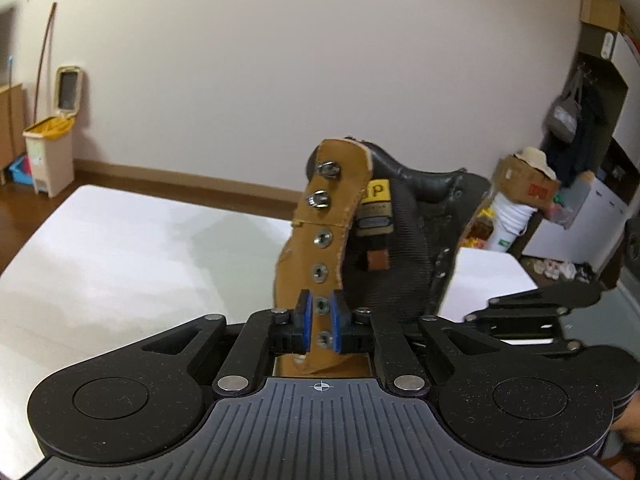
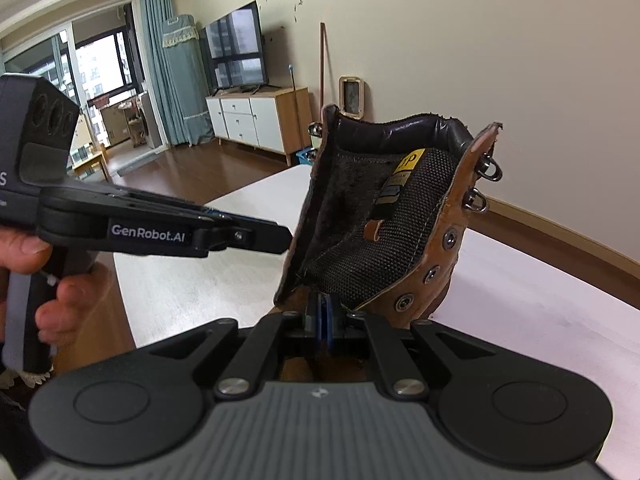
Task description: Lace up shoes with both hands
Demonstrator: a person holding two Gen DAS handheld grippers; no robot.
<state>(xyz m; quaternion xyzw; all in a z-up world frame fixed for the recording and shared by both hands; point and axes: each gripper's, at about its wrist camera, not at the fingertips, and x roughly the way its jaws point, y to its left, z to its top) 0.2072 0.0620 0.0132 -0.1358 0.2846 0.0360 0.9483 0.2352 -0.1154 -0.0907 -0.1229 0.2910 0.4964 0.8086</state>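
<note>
While left claw [image 1: 319,326] pinches, boot flap [image 1: 320,240] upright

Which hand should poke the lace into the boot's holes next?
No lace shows yet. Probably neither: the left gripper pinches the boot's tan eyelet flap, and the right gripper has its jaws shut at the tongue's base.

The boot [image 2: 384,216] stands on the bench [image 2: 520,300], with its opening turned toward both cameras. The left gripper [image 1: 319,326] is at the eyelet flap [image 1: 324,240] of the boot, and this flap passes between its pads [image 1: 336,324]. In the right wrist view this gripper reaches in from the left side, a hand [image 2: 36,276] below it. The right gripper [image 2: 322,320] is just before the base of the tongue [image 2: 360,264], which lies inside the boot between the two flaps. Behind the bench are the floor and a wall; a bin [image 1: 50,152] stands far left at that wall.
</note>
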